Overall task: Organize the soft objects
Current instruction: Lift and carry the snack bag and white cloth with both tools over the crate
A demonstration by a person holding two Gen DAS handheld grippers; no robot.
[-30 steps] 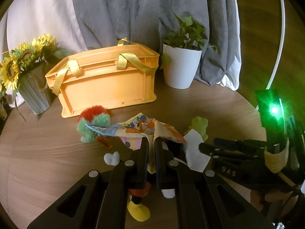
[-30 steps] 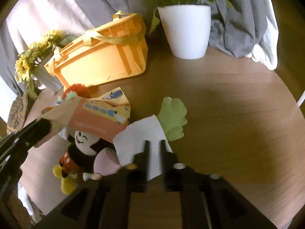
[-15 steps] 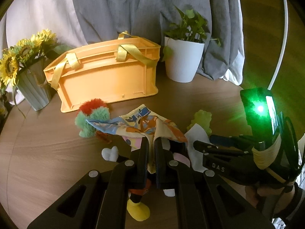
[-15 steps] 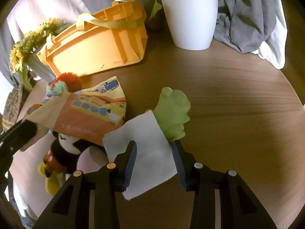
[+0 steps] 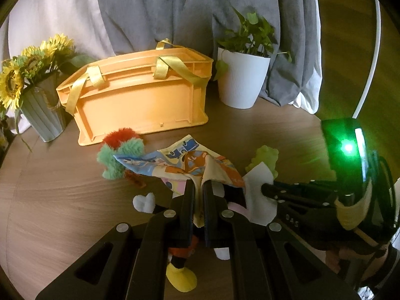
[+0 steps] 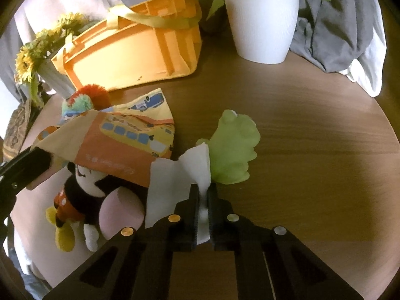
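Note:
My left gripper is shut on a printed cloth with buses, lifted over a Mickey plush lying on the round wooden table. The cloth also shows in the right wrist view. My right gripper is shut on a white cloth beside a green plush. The white cloth and the right gripper show in the left wrist view. A red and green fluffy toy lies behind the printed cloth. An orange basket with yellow handles stands behind.
A white pot with a green plant stands right of the basket. A grey vase of sunflowers stands left of it. Grey and white curtains hang behind. The table's curved edge runs on the right.
My right gripper opened half a second ago and has now shut on the white cloth again, bunching it up. My left gripper keeps holding the printed cloth.

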